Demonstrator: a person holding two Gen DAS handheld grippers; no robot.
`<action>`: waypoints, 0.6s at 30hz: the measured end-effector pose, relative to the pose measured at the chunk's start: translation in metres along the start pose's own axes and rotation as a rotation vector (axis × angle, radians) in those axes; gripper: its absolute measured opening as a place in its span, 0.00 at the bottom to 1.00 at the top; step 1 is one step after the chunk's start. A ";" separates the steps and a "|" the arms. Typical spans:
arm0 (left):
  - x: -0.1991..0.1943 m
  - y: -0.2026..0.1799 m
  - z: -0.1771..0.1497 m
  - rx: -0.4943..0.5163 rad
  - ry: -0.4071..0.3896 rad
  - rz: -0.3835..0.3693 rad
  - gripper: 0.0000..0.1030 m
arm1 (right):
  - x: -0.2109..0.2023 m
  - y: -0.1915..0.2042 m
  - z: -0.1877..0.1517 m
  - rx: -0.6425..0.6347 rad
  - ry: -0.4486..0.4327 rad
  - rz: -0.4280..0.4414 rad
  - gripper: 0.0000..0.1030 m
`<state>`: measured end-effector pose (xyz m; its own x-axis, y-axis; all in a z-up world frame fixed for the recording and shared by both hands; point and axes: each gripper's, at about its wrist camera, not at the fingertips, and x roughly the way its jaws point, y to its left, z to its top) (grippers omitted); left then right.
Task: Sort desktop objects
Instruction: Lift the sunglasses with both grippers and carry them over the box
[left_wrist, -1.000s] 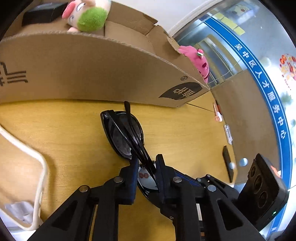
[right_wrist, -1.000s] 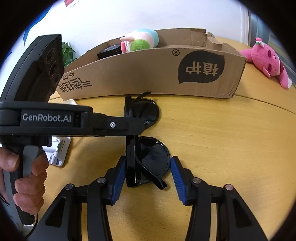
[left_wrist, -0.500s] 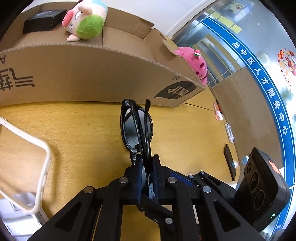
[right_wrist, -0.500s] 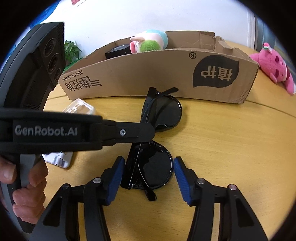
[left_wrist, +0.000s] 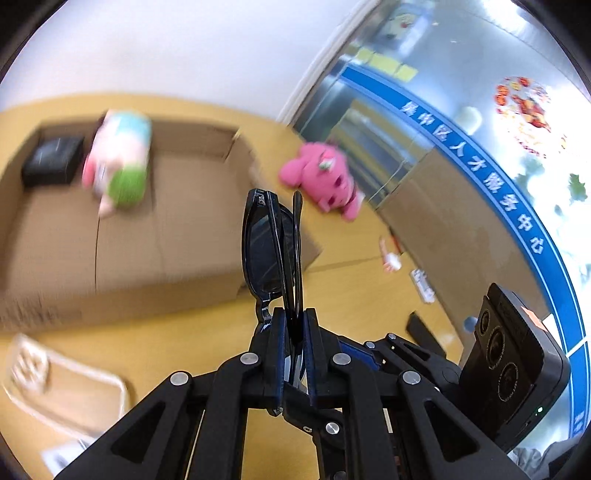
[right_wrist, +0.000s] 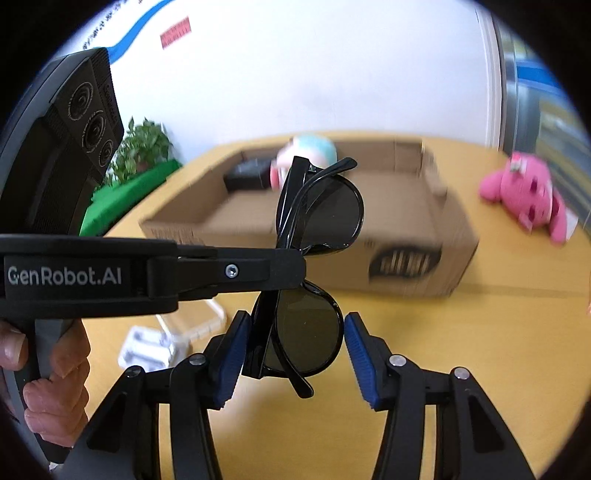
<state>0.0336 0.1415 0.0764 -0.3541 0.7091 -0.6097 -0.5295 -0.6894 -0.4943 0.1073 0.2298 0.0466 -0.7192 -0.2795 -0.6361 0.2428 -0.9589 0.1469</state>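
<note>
Black folded sunglasses (left_wrist: 271, 243) hang in the air above the wooden tabletop (right_wrist: 424, 343), pinched at the bridge by the left gripper (left_wrist: 293, 328), whose fingers are pressed tight on the frame. The right gripper (right_wrist: 293, 354) sits just below them with its blue pads (right_wrist: 360, 360) spread wide; one pad lies beside the folded temples, the other stands apart from the lens, so it grips nothing. The step in hand looks like the carry: the glasses are off the table and not yet over the cardboard box (left_wrist: 122, 236), which stands toward the far edge and already holds a pastel plush toy (left_wrist: 118, 162) and a small black case (left_wrist: 51, 160). A pink plush toy (left_wrist: 327, 181) lies on the tabletop past the box's right corner, unsorted. Next, the left gripper likely needs to travel over the near wall, lower the glasses onto bare cardboard beside the toy, then release. The thin frame could twist in the pinch.
</note>
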 end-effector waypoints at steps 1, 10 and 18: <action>-0.003 -0.004 0.010 0.020 -0.012 -0.002 0.07 | -0.005 -0.001 0.010 -0.004 -0.022 -0.001 0.49; -0.024 -0.024 0.116 0.165 -0.127 -0.027 0.07 | -0.032 -0.018 0.109 -0.030 -0.185 -0.051 0.49; -0.017 -0.016 0.202 0.172 -0.170 -0.028 0.07 | -0.010 -0.052 0.195 -0.021 -0.207 -0.006 0.48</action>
<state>-0.1077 0.1697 0.2198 -0.4544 0.7523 -0.4771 -0.6592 -0.6442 -0.3879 -0.0258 0.2732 0.1931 -0.8384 -0.2802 -0.4675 0.2503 -0.9599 0.1263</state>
